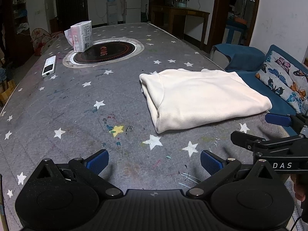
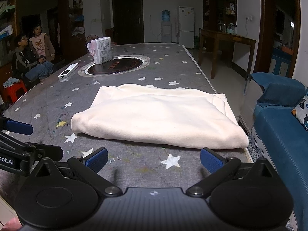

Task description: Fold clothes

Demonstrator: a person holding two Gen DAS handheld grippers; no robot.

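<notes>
Hovering low over desk (image 1: 57, 104): left hand-held gripper (image 1: 154, 158) spread, empty. Cream garment (image 1: 200, 98) ahead-right of it, already folded, flat. Right hand-held gripper (image 2: 154, 158) spread, empty, garment directly ahead. Judged soft, light, limp; pinch near folded edge.

A star-patterned cloth covers the desk (image 1: 77, 115). A round black cooktop (image 1: 105, 53) sits toward the far end, with a tissue pack (image 1: 81, 36) on its left rim. A white remote (image 1: 49, 66) lies near the left edge. A blue sofa (image 2: 279, 127) stands beside the right edge.
</notes>
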